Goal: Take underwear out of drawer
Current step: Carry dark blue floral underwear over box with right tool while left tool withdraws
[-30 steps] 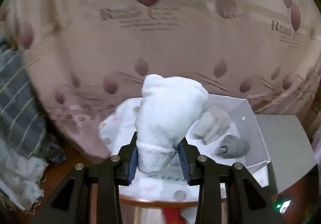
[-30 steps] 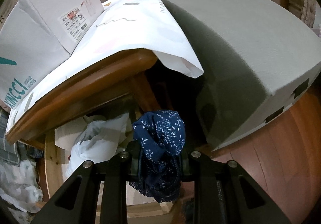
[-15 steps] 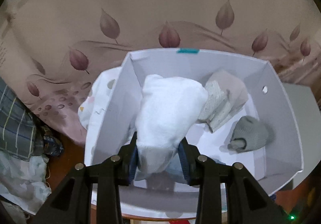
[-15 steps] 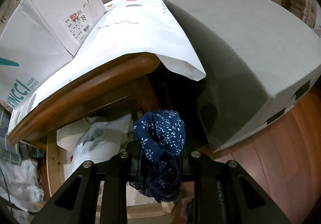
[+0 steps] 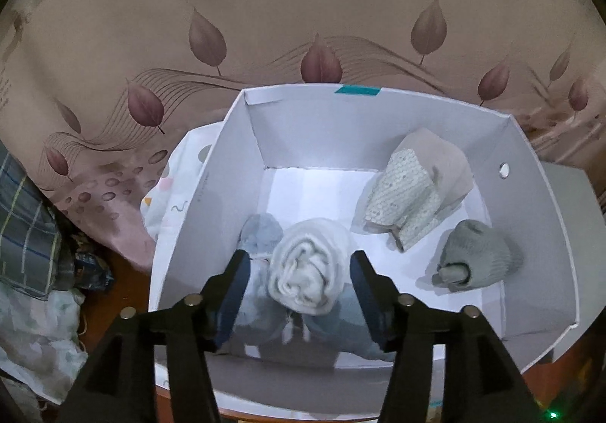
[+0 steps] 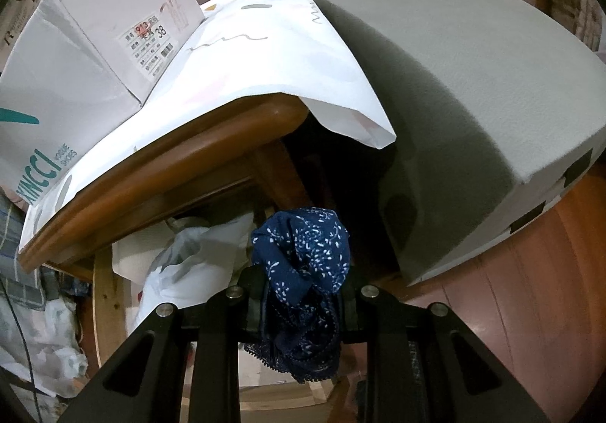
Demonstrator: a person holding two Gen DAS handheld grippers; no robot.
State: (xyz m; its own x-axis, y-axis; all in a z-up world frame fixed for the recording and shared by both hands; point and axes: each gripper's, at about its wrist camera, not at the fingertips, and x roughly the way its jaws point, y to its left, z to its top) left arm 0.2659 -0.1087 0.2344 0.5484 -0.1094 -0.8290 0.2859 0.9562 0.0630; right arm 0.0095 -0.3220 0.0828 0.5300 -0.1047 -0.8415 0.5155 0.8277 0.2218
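In the left wrist view my left gripper (image 5: 299, 286) is open above a white cardboard box (image 5: 530, 195). A rolled white garment (image 5: 308, 277) lies free between the spread fingers, on a light blue-grey piece (image 5: 259, 233) at the box's near left. A patterned folded piece (image 5: 405, 199) and a grey roll (image 5: 475, 260) lie at the right inside. In the right wrist view my right gripper (image 6: 301, 294) is shut on dark blue floral underwear (image 6: 303, 252), held below the wooden table edge (image 6: 170, 173).
The white box (image 6: 75, 82) stands on a white patterned sheet (image 6: 265, 63) over the table. A grey padded block (image 6: 454, 101) stands at the right on the reddish floor. A white plastic bag (image 6: 189, 264) lies under the table. A pink leaf-print cloth (image 5: 303, 6) hangs behind the box.
My left gripper moved over the box, lowered the white roll into it and opened, letting it go. My right gripper has held still with the blue underwear.
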